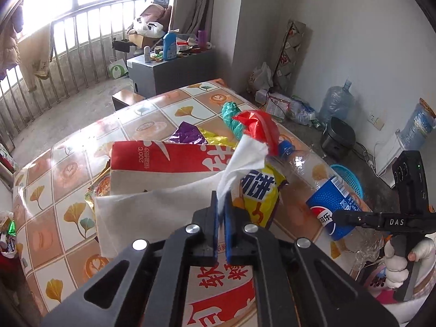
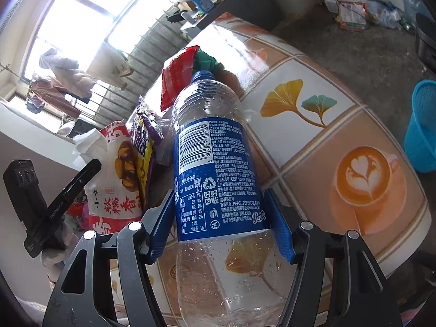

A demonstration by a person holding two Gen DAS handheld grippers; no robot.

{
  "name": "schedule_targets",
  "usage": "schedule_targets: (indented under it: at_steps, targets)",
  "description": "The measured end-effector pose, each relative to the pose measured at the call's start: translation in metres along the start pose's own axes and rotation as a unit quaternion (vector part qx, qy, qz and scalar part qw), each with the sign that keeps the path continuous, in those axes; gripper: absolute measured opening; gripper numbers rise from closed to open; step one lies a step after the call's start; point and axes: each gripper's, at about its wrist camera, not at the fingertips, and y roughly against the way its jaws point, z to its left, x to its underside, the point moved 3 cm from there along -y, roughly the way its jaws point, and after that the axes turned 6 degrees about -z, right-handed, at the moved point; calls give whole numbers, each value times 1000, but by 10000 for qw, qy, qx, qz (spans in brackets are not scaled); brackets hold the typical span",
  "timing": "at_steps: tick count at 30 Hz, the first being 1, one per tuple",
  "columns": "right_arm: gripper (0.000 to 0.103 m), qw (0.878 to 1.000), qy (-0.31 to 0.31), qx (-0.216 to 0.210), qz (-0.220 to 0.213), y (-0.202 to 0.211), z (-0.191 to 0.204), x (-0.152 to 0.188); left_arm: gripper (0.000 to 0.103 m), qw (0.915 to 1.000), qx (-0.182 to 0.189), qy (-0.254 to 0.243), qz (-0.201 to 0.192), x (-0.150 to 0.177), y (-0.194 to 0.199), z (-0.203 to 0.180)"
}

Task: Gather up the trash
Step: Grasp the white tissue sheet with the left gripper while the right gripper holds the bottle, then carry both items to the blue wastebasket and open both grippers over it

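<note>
1. The white tissue [image 1: 242, 160] is sticking up from the left gripper [image 1: 223, 204], whose jaws are pinching nearly shut on it above the table [image 1: 68, 190].
2. The empty Pepsi bottle [image 2: 215, 169] is sitting between the blue pads [image 2: 163, 218] of the right gripper [image 2: 220, 220], which are pressing its label.
3. Snack wrappers [image 2: 122, 174] are lying to the left, a red bag [image 2: 177, 76] farther off, and a blue basket [image 2: 422, 130] is standing on the floor at right.
</note>
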Motion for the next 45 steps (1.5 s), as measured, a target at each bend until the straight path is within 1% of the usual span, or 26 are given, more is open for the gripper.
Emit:
schedule_targets:
  at_steps: [8,13,18,20,24,30,34,36,37,39,41,45]
  targets:
    - [57,9994,-234,-113,-226,18,-11,-1,3,9980,174,-173,-591,-24,47,-15]
    - [56,9977,-434,-245,-455,35,-19,-1,3,9945,474,-307,-882,-41,68,-32]
    - [56,9940,-636,-441,-767,54,-29,-3,3,9905,893,-460,-942,-62,71,-60]
    - [56,9926,-703,-486,-864,60,-33,-3,3,9890,1004,-550,-935,-69,69,-74]
    - [56,9893,-820,-513,-1096,76,-45,-7,3,9848,1365,-622,-872,-82,57,-105]
    - [56,9808,-1066,-395,-1585,107,-70,-17,3,9763,2012,-633,-494,-98,19,-160]
    - [56,9722,-1346,-191,-1909,125,-96,-23,3,9687,2378,-699,-133,-107,-18,-205]
    - [56,9661,-1554,-53,-2060,134,-113,-25,3,9635,2558,-784,54,-111,-39,-231]
    - [56,9626,-1673,25,-2130,137,-122,-27,3,9611,2637,-804,188,-112,-51,-244]
    - [56,9544,-1926,190,-2272,144,-143,-28,3,9535,2854,-838,479,-114,-72,-281]
    - [56,9448,-2209,387,-2388,147,-165,-27,3,9501,2880,-966,713,-112,-94,-317]
    - [57,9222,-2879,673,-2494,148,-216,-28,3,9342,3129,-964,1418,-102,-144,-385]
